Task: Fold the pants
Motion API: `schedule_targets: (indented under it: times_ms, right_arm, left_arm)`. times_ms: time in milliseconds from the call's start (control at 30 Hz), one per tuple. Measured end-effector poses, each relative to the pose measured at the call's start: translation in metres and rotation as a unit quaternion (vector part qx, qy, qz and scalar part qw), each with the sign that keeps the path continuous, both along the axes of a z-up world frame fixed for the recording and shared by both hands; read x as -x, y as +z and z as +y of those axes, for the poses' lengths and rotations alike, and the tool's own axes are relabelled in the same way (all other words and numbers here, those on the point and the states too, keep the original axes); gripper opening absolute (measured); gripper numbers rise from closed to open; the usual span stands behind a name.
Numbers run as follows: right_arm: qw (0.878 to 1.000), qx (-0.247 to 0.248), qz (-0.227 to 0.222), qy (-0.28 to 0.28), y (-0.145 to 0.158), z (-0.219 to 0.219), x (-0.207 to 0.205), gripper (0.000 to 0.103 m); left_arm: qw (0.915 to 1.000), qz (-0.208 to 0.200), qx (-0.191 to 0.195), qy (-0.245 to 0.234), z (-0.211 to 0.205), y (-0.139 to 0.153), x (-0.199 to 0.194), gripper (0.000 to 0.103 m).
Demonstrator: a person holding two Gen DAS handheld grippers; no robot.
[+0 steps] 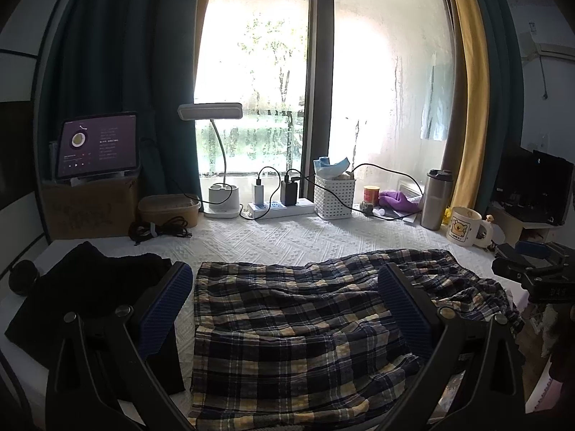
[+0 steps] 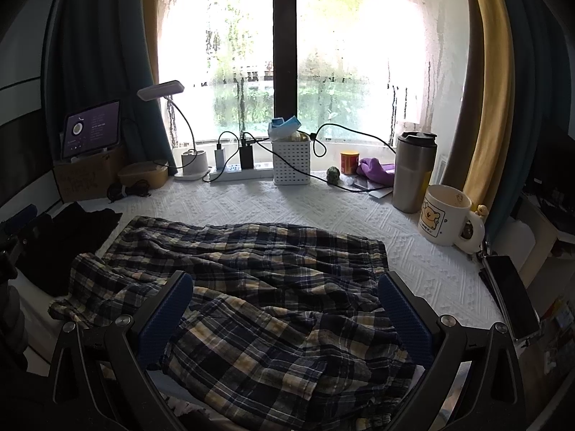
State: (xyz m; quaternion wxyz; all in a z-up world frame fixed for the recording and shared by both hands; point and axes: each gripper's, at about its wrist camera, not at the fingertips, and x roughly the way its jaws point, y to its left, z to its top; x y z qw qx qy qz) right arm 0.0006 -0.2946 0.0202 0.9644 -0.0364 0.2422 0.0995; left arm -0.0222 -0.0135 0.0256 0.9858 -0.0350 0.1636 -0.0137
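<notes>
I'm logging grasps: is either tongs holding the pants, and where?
Nothing held. Left tongs and right tongs are both open above the plaid pants, not pinching fabric.

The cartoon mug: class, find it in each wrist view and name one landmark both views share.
Left wrist view: the cartoon mug stands far right, beside the steel tumbler.
Right wrist view: it stands right of centre, again beside the tumbler.
Shared landmark: the white basket by the window.

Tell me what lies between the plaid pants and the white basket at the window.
Only bare white textured cloth between the plaid pants and the white basket, with a black cable trailing just right; clearest in the right wrist view.
</notes>
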Motion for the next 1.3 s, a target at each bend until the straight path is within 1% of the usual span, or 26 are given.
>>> schedule_targets:
  times_ms: [600, 833, 967, 1100, 1300]
  right_arm:
    - [1.000, 0.002, -0.003, 0.005, 0.005, 0.002, 0.002, 0.103]
    - [1.000, 0.002, -0.002, 0.007, 0.004, 0.006, 0.001, 0.103]
    - [1.000, 0.002, 0.005, 0.008, 0.000, 0.005, -0.007, 0.103]
    - [1.000, -0.002, 0.017, 0.006, -0.008, 0.001, -0.020, 0.103]
    - [0.999, -0.006, 0.033, -0.002, -0.015, -0.005, -0.043, 0.103]
  left_arm:
    - [1.0000, -0.003, 0.006, 0.002, 0.003, 0.001, 0.004, 0.102]
    - [1.0000, -0.005, -0.002, 0.003, 0.002, 0.003, 0.002, 0.102]
    - [1.0000, 0.001, -0.005, 0.001, 0.002, 0.003, -0.008, 0.102]
    - [0.9999, 0.011, -0.009, -0.006, -0.002, 0.003, -0.024, 0.102]
    - [0.9995, 0.028, -0.016, -0.003, 0.000, 0.004, -0.050, 0.102]
